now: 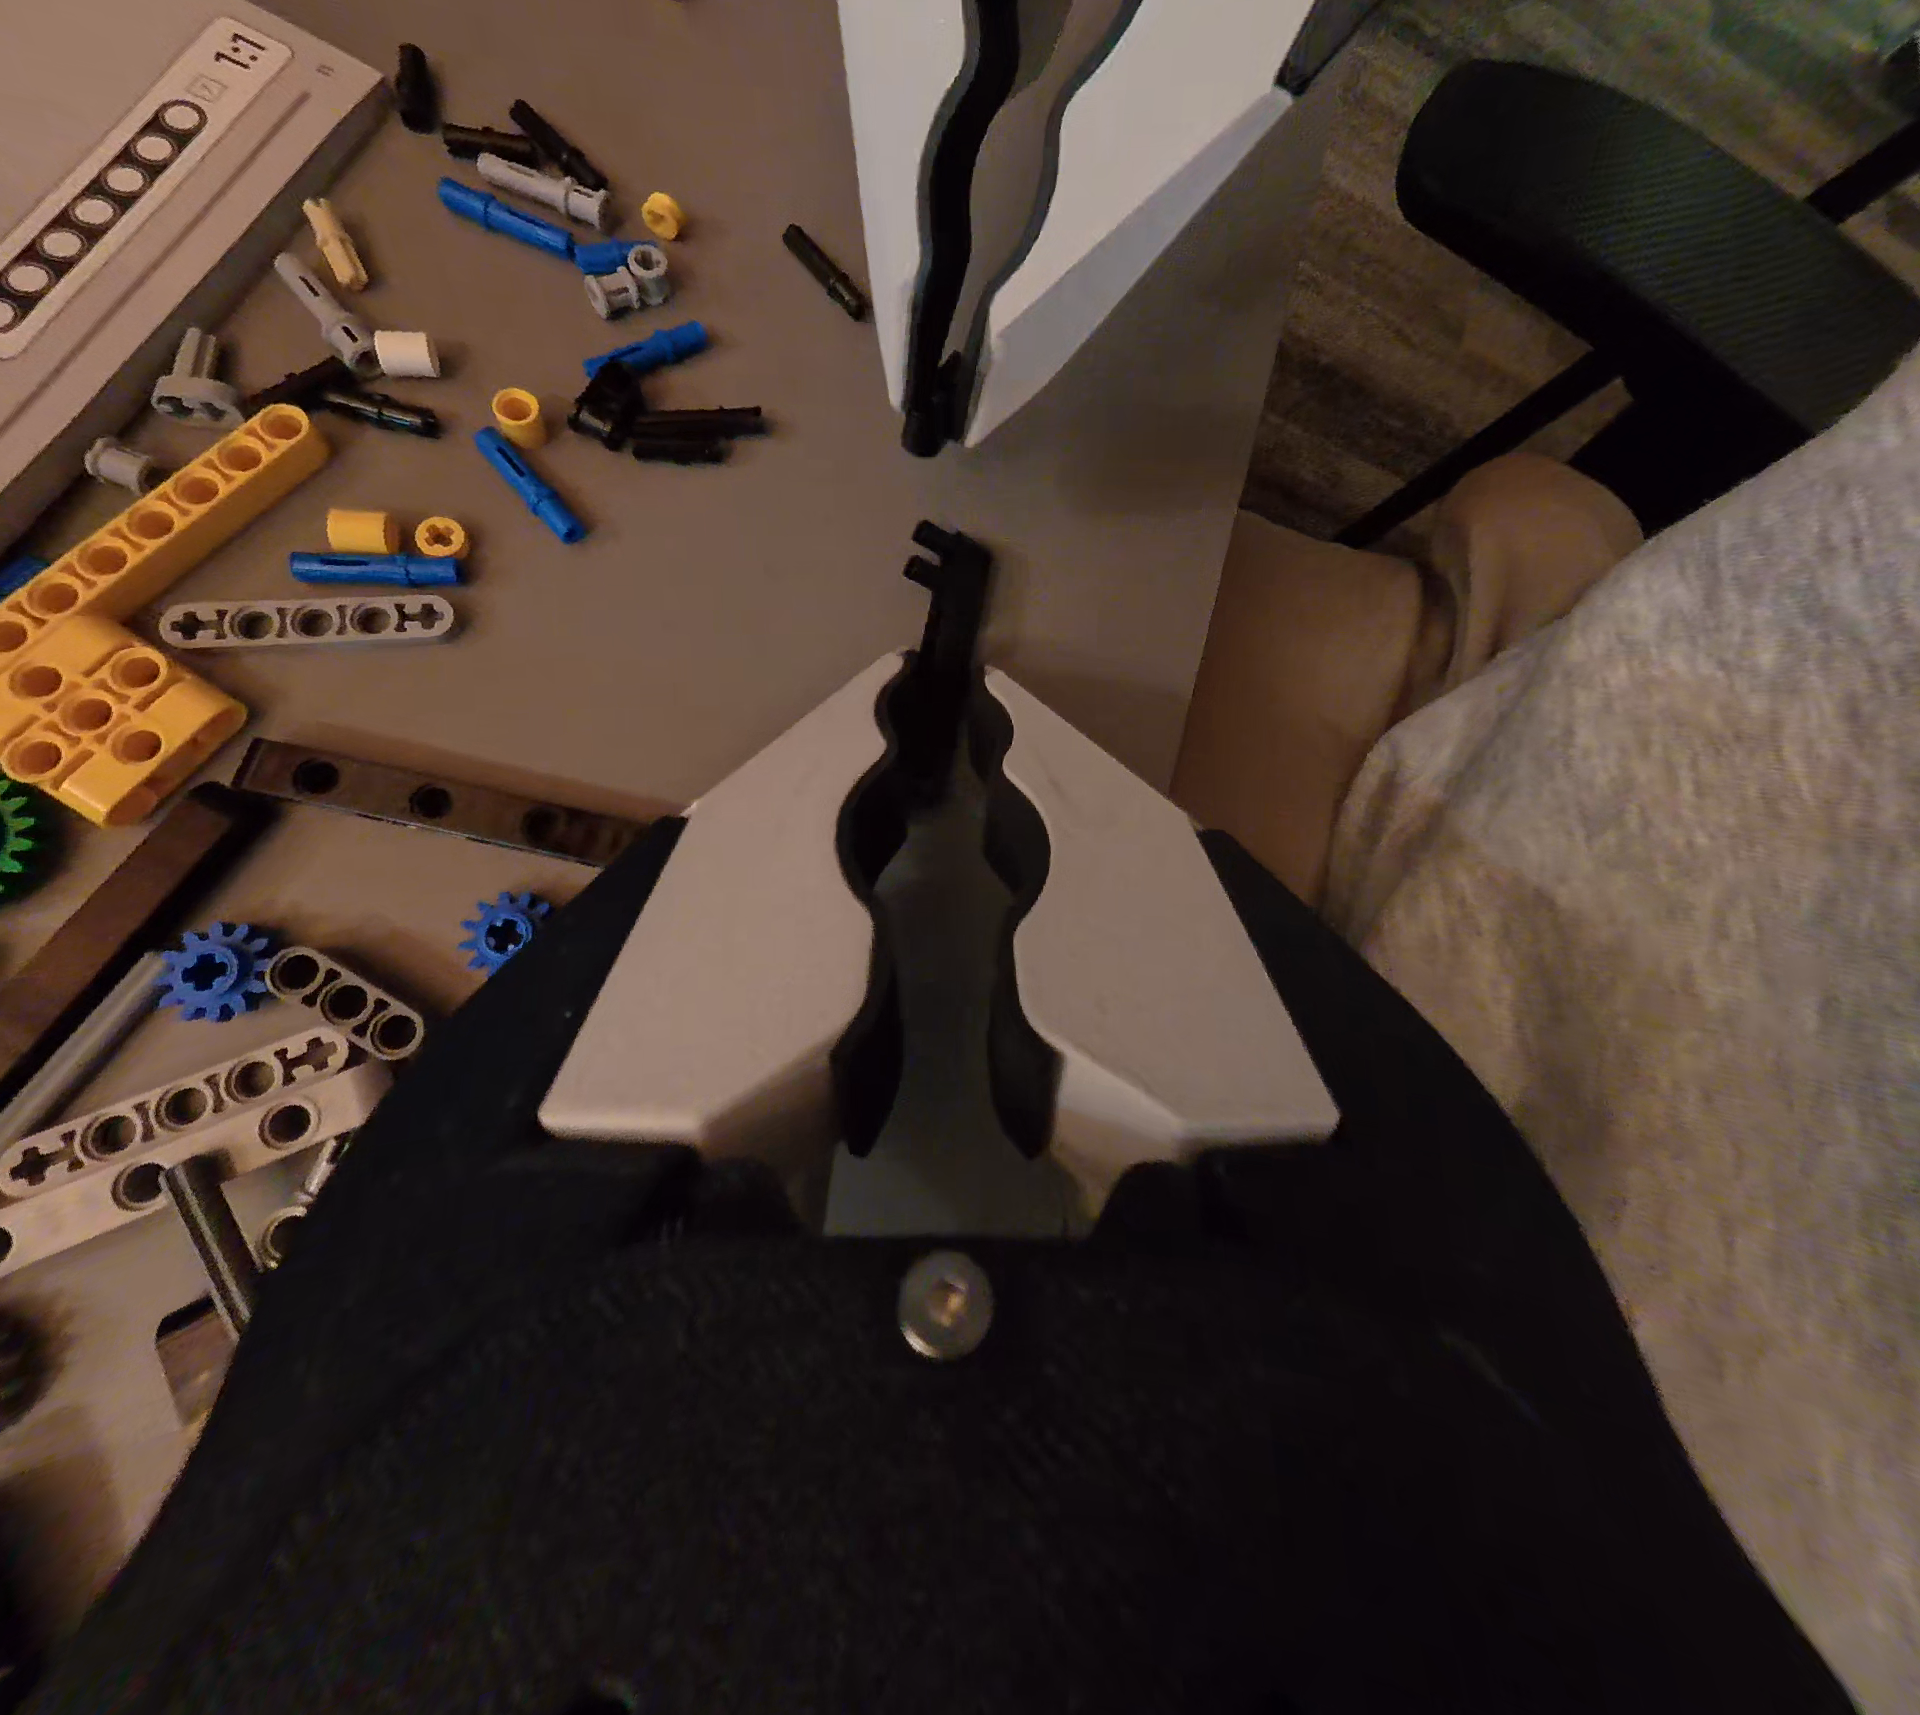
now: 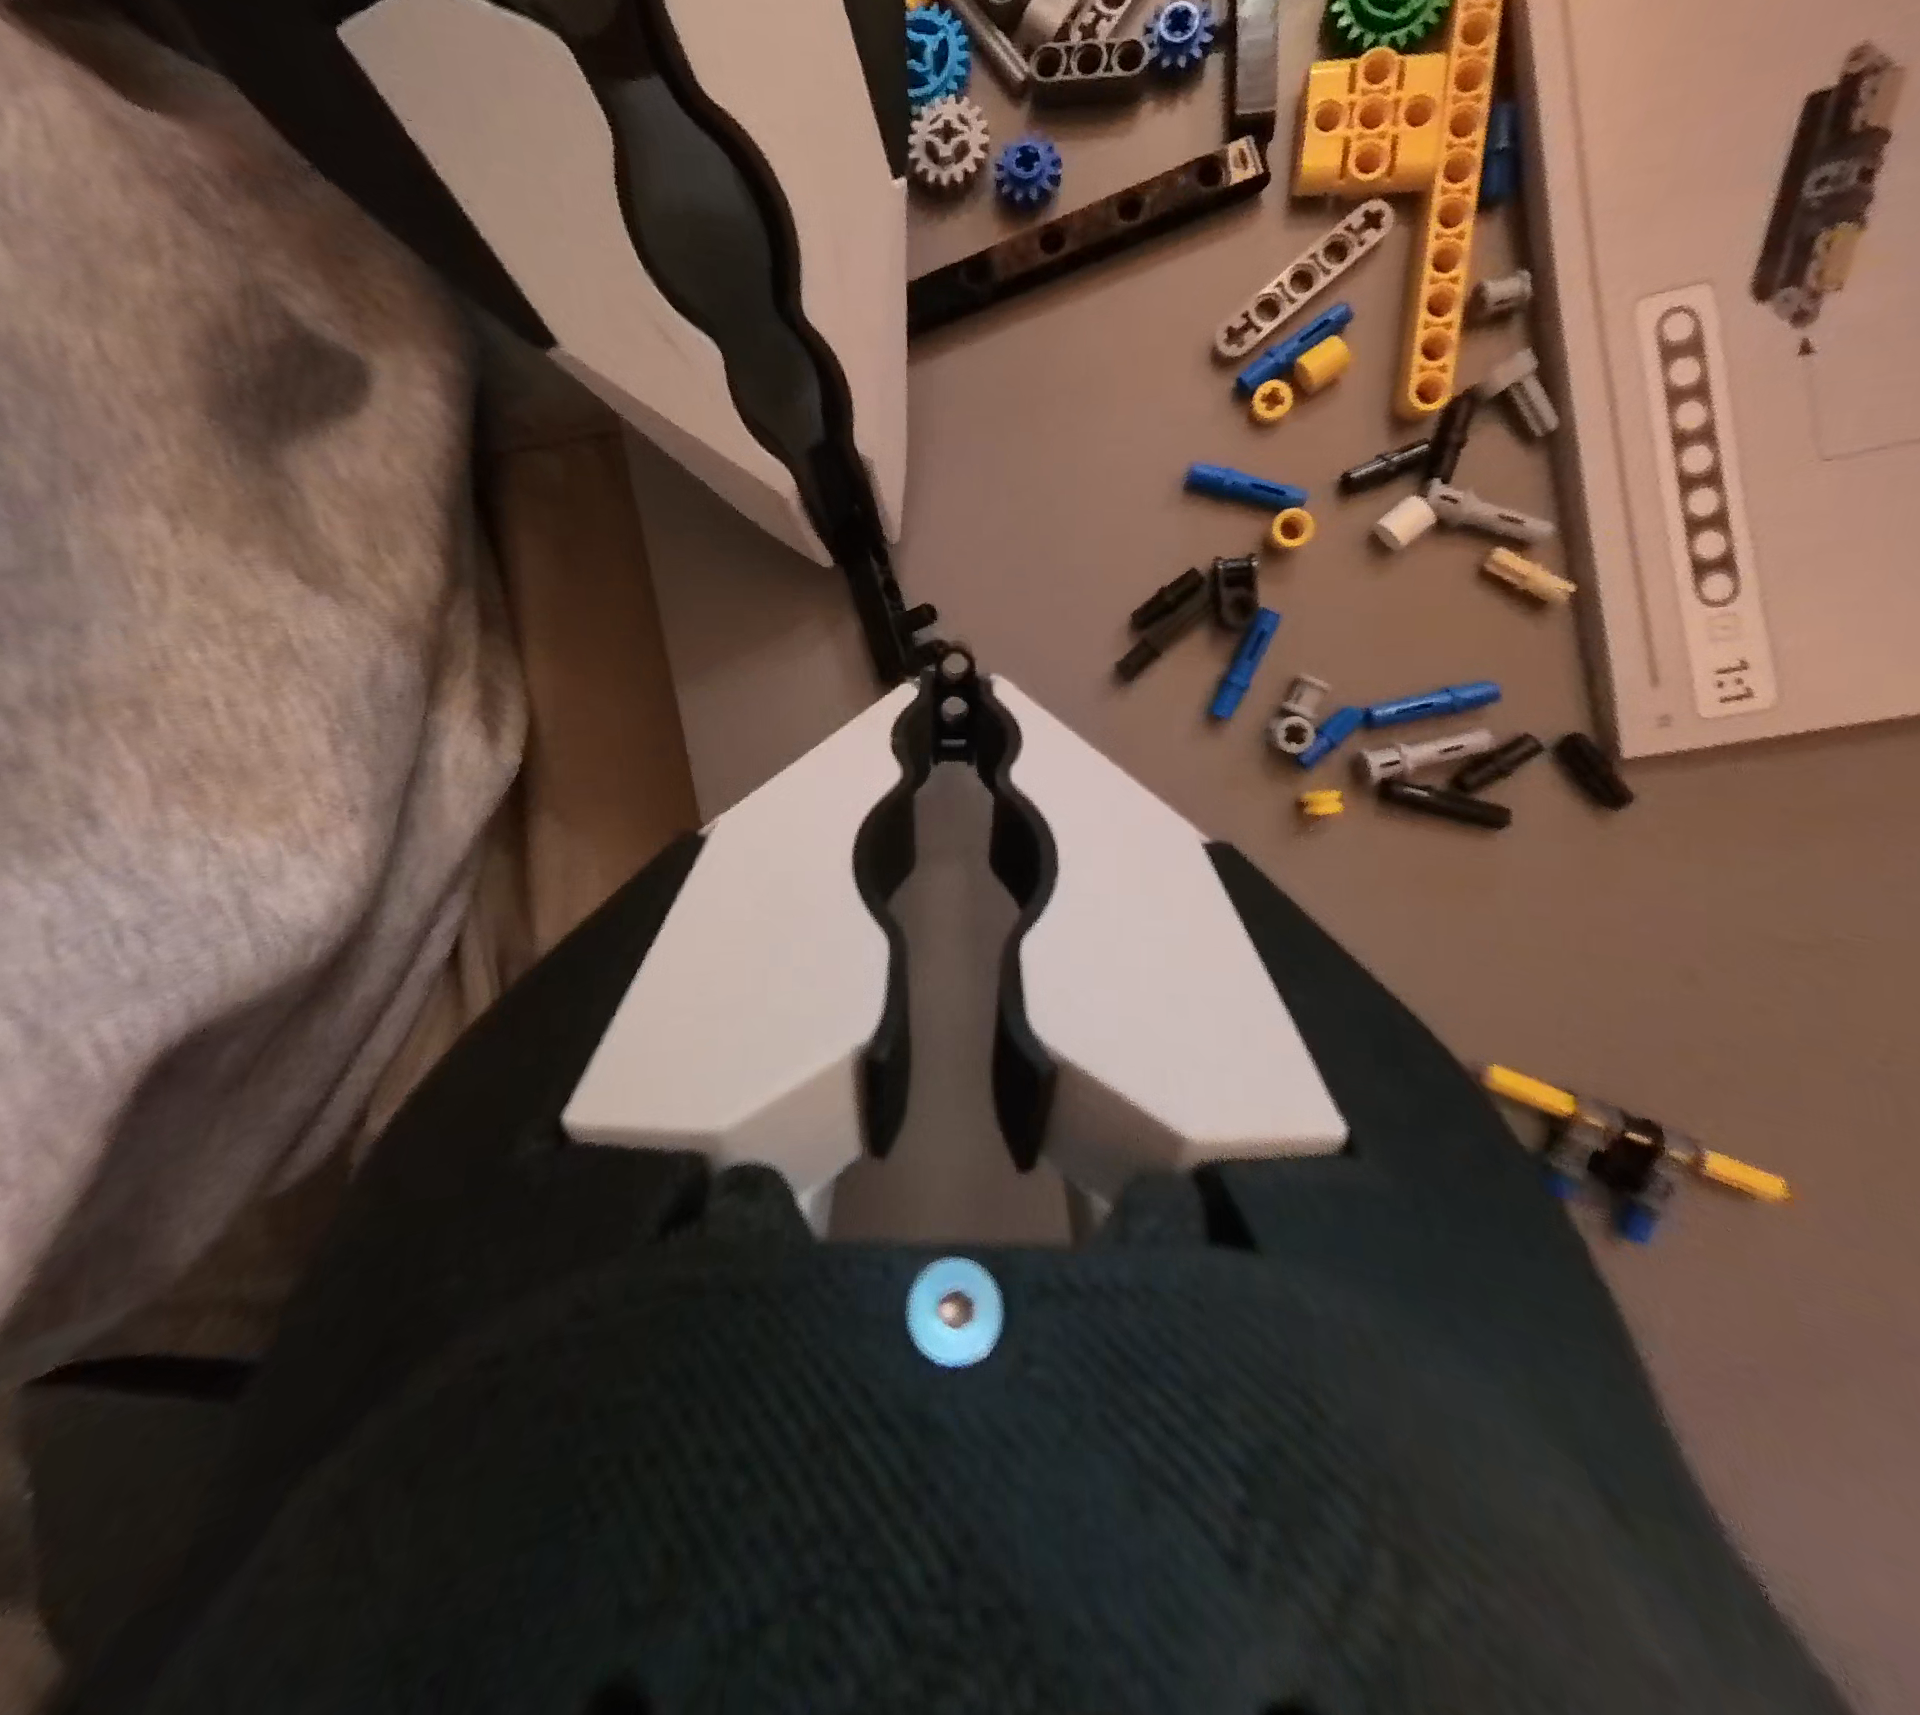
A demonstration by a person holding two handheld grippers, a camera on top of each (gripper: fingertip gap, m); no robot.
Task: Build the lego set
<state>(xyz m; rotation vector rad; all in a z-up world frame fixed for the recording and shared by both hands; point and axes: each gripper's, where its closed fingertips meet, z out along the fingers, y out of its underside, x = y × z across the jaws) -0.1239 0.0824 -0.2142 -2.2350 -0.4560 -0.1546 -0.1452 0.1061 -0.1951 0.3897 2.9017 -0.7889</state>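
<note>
Your left gripper (image 1: 940,668) is pinching a black pin (image 1: 948,585) at frame centre. Your right gripper (image 2: 954,689) is pinching 1 black connector (image 2: 954,699), the 2 pieces nearly touching.

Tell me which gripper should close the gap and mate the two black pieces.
Probably right: the right gripper pinches only a short black pin, easier to steer; the left gripper can brace its longer black connector.

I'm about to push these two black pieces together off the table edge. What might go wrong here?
1. Both claws pinch only the ends of small black parts: the left claw holds a black connector, the right claw a black pin. Either might twist or pop free.
2. They meet near the table edge, above the person's lap, so a dropped piece may fall off.
</note>
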